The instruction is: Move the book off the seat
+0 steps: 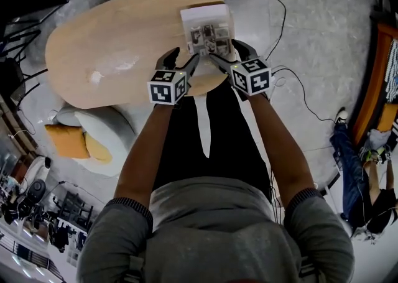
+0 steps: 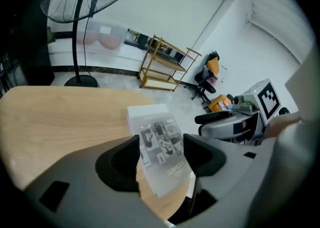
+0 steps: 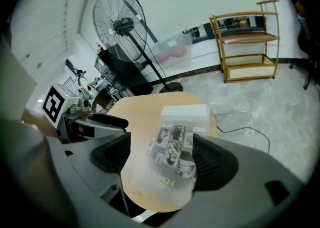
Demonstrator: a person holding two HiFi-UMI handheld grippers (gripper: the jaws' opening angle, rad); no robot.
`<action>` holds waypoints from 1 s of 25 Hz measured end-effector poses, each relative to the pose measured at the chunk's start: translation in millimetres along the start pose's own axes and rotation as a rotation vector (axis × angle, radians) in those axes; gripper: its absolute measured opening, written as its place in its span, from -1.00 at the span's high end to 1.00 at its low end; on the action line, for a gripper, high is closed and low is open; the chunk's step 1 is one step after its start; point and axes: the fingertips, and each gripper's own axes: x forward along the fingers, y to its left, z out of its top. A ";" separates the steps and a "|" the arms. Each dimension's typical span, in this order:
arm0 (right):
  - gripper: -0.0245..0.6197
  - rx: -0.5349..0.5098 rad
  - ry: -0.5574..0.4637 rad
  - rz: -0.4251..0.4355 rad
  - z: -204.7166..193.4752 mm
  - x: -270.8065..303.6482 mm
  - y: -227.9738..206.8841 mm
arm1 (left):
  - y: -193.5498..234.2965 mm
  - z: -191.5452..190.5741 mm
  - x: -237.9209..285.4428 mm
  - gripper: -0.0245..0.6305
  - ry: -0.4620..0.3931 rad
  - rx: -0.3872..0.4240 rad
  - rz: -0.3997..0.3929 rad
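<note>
The book [image 1: 206,27], white with small photos on its cover, lies flat on the right end of the oval wooden table [image 1: 118,39]. My left gripper [image 1: 181,61] hovers over the table's near edge just short of the book, jaws open and empty. My right gripper [image 1: 229,55] hangs beside it at the book's near right corner, also open. In the left gripper view the book [image 2: 160,142] shows between and beyond the open fingers [image 2: 120,164], apart from them. The right gripper view frames the book [image 3: 175,147] the same way between wide fingers [image 3: 212,159].
A white armchair [image 1: 93,132] with orange cushions stands left of the person's legs. Cables [image 1: 273,14] run over the pale floor by the table. A standing fan [image 3: 120,21] and a wooden shelf rack [image 3: 247,46] are beyond the table. Another person [image 1: 367,176] is at the far right.
</note>
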 end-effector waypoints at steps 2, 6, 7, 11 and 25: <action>-0.30 -0.048 -0.043 0.013 18.9 -17.5 20.3 | -8.5 15.6 -23.0 0.01 -0.034 0.033 -0.010; -0.25 -0.149 -0.128 0.031 54.9 -59.5 64.5 | -28.2 52.1 -80.3 0.01 -0.122 0.097 -0.025; -0.24 -0.166 -0.151 0.037 64.2 -71.2 75.6 | -33.8 62.3 -95.2 0.01 -0.144 0.115 -0.028; -0.14 -0.204 -0.238 0.078 104.1 -118.7 123.2 | -60.0 104.5 -155.7 0.02 -0.219 0.192 -0.064; 0.11 -0.399 -0.499 0.186 207.3 -271.2 273.7 | -166.4 214.5 -347.9 0.41 -0.510 0.402 -0.167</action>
